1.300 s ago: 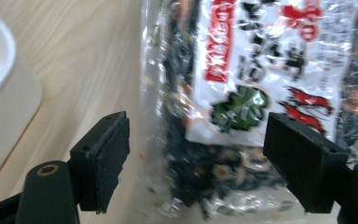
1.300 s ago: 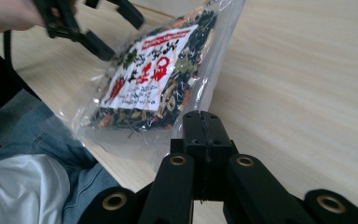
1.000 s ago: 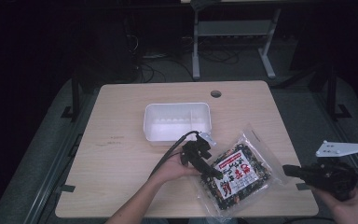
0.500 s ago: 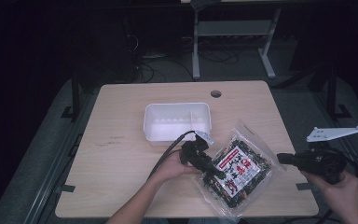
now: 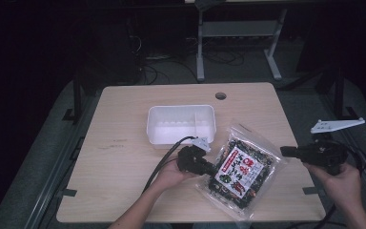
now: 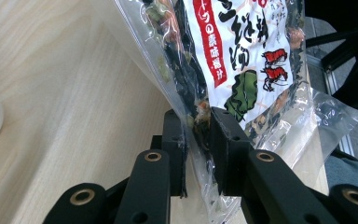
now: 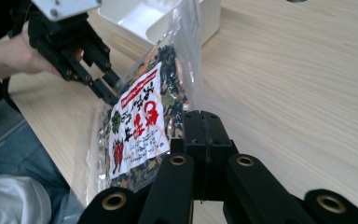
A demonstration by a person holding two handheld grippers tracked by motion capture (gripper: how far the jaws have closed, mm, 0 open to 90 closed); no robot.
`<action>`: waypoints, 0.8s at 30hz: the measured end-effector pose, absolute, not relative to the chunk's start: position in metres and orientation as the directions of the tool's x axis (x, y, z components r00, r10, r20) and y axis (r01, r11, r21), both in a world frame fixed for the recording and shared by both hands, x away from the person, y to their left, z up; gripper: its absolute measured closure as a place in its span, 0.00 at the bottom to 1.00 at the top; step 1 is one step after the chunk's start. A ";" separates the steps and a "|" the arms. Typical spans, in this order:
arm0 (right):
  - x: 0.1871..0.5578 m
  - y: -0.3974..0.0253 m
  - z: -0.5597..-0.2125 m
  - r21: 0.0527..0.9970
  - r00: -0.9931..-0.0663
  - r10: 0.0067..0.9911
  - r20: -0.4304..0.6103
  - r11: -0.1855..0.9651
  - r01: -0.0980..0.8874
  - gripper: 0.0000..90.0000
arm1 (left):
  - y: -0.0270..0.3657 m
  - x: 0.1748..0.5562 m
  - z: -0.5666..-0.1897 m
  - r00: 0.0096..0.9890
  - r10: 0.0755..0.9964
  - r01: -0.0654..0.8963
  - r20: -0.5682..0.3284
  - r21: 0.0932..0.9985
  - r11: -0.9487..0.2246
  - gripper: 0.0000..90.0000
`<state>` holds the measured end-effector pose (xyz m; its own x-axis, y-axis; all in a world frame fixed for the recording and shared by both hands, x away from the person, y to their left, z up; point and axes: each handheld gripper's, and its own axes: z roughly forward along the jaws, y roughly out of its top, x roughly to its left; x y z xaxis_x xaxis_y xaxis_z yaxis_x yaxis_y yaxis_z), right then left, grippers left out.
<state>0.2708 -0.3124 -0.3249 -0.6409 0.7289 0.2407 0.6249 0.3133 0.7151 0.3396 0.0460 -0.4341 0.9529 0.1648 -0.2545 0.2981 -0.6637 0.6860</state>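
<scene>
Just in front of the tray (image 5: 181, 123) on the worktop (image 5: 124, 157), the bag (image 5: 240, 169) lies slanting away; the left gripper (image 6: 198, 140) clamps its near-left edge, while the right gripper (image 7: 204, 128), jaws closed and empty, waits off its right side.

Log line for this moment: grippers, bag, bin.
left gripper: shut on snack bag edge | right gripper: shut, beside bag, holding nothing | bag: partly lifted off table | white bin: empty

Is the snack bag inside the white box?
No, the bag lies on the table beside the white box, its edge pinched by the left gripper.
</scene>
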 end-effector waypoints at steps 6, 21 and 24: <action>0.278 -0.318 -0.328 0.720 -0.644 0.711 0.284 0.285 0.632 0.99 | 0.054 0.332 -0.434 0.961 0.178 0.276 -0.210 0.708 -0.650 0.85; 0.298 -0.315 -0.376 0.654 -0.651 0.626 0.429 0.282 0.702 0.64 | 0.060 0.323 -0.436 0.968 0.195 0.248 -0.159 0.730 -0.637 0.85; 0.299 -0.312 -0.382 0.648 -0.660 0.600 0.452 0.287 0.706 0.63 | 0.060 0.323 -0.436 0.967 0.199 0.251 -0.160 0.729 -0.637 0.85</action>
<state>0.2986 -0.3121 -0.3816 -0.6596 0.6002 0.4524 0.7055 0.2868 0.6480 0.3231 0.0605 -0.4364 0.9670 0.1986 -0.1597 0.2511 -0.6368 0.7290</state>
